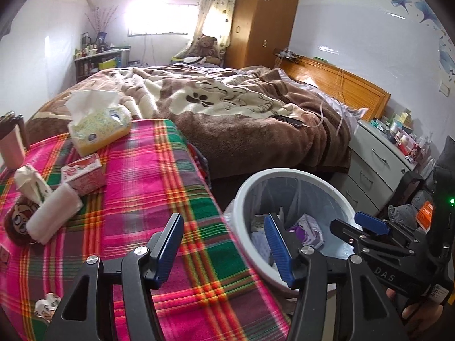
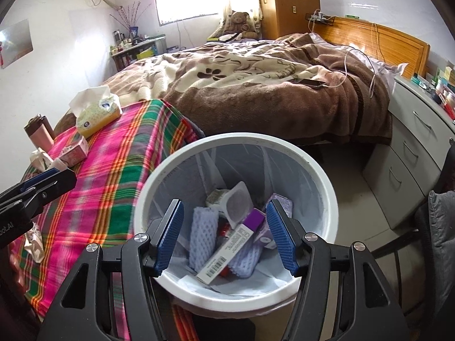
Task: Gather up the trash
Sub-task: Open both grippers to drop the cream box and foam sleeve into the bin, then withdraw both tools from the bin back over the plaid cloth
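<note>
A white trash bin (image 2: 321,182) with a clear liner stands on the floor beside the plaid-covered table (image 2: 108,176). It holds a purple box (image 2: 233,244), white foam nets (image 2: 203,233), a yogurt cup (image 2: 237,201) and other packets. My right gripper (image 2: 224,238) is open and empty right above the bin's mouth. My left gripper (image 1: 224,247) is open and empty above the table's right edge, next to the bin (image 1: 247,187). A crumpled wrapper (image 1: 47,308) lies at the table's near left. A rolled white tissue (image 1: 54,216) and a crumpled tissue (image 1: 30,182) lie further left.
On the table stand a yellow tissue pack (image 1: 99,128), a small red-white box (image 1: 84,176) and a pink tumbler (image 1: 11,147). A bed with a brown blanket (image 1: 227,105) is behind. A grey drawer unit (image 1: 378,167) with clutter stands right of the bin.
</note>
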`<state>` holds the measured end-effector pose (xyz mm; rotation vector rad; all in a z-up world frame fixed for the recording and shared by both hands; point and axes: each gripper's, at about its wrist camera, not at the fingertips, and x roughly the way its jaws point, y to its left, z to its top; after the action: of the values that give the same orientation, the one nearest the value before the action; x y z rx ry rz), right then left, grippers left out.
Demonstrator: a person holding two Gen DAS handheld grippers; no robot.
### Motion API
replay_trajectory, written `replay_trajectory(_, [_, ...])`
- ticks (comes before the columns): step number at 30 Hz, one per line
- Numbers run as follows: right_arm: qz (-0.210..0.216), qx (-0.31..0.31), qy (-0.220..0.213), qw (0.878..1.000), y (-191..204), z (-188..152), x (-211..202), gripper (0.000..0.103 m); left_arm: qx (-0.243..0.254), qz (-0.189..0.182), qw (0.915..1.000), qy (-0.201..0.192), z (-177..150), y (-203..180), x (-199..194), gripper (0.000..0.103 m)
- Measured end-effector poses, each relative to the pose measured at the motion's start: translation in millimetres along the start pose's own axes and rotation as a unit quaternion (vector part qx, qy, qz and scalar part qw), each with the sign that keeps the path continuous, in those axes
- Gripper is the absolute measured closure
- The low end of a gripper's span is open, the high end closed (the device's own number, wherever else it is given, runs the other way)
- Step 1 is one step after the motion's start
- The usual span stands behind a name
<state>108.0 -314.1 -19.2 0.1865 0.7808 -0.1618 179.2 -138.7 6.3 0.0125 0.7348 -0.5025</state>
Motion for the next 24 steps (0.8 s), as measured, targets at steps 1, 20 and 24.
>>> replay_trajectory(1, [0.003,0.000,-0.001,1.000,2.1,0.4,-0.3,0.041,-0.004,0.005,1.0000,-0.004,-1.0,6.0,-3.7,0.044])
replay_trajectory(20, [0.087,-0.030,-0.015,0.996,85.1,1.6,4.5,0.041,-0.101,0.113,0.9880,-0.030,-22.8,139.4,-62.5,0.040])
replay_trajectory(24, [0.104,-0.042,-0.012,0.994,106.3,3.1,6.9,0.040,-0.120,0.130,0.9837,-0.033,-29.3,164.9,-72.2,0.040])
